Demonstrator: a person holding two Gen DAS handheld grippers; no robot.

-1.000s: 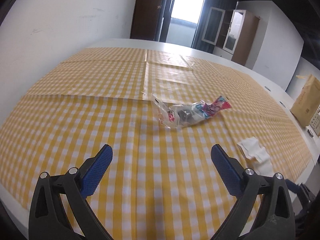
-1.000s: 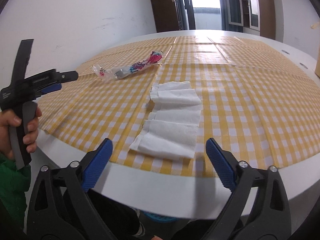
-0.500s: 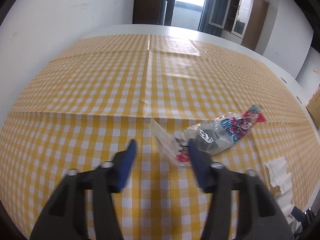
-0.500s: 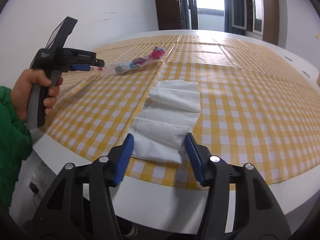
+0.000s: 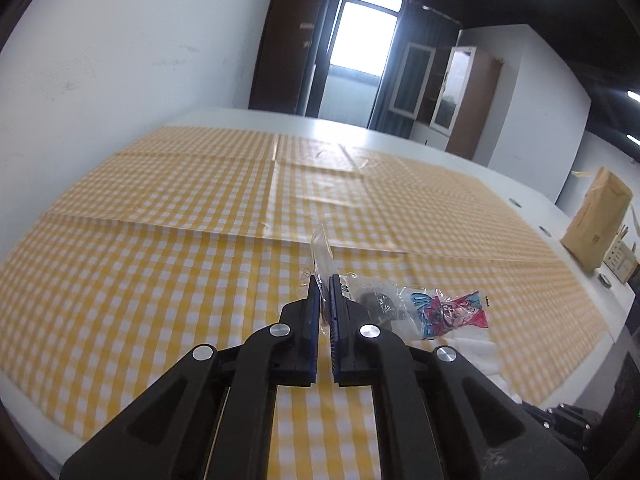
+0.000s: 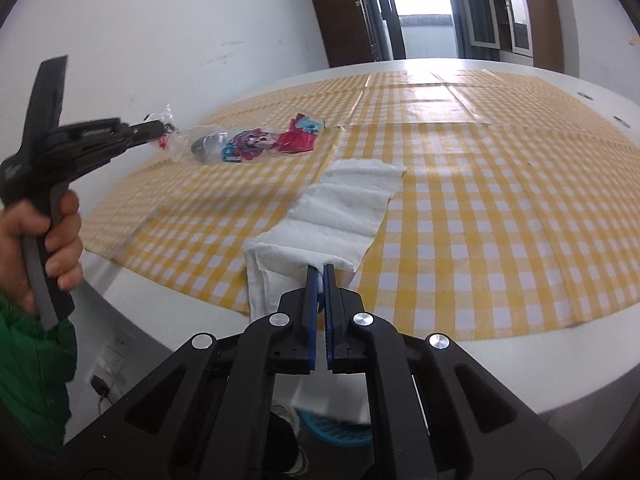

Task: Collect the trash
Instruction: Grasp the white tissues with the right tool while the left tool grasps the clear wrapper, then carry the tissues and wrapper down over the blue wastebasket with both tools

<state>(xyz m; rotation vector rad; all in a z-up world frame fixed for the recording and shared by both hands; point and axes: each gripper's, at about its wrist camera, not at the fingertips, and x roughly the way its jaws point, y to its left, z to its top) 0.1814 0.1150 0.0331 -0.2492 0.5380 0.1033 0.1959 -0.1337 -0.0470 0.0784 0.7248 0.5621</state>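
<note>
In the left wrist view, the left gripper [image 5: 325, 280] sits at lower centre with its blue pads drawn nearly together, pinching the clear end of a plastic wrapper [image 5: 432, 314]; a transparent flap of it stands up above the fingertips, and the colourful printed end trails to the right over the yellow checked tablecloth [image 5: 160, 272]. A brown paper bag [image 5: 598, 224] stands at the far right edge of the white table [image 5: 500, 180]. In the right wrist view, the right gripper [image 6: 319, 270] occupies the lower centre, its jaws narrowed onto the near edge of a folded white paper towel [image 6: 344, 208], which lies from the middle of the frame down to the table's near edge, where part of it droops over. At the left of this view a hand [image 6: 36, 240] with a green sleeve [image 6: 32, 372] grips the other tool's handle, and the wrapper hangs from its tip at upper left, apparently lifted just above the cloth. A blue basket [image 6: 332, 434] shows under the table at the bottom of the frame.
</note>
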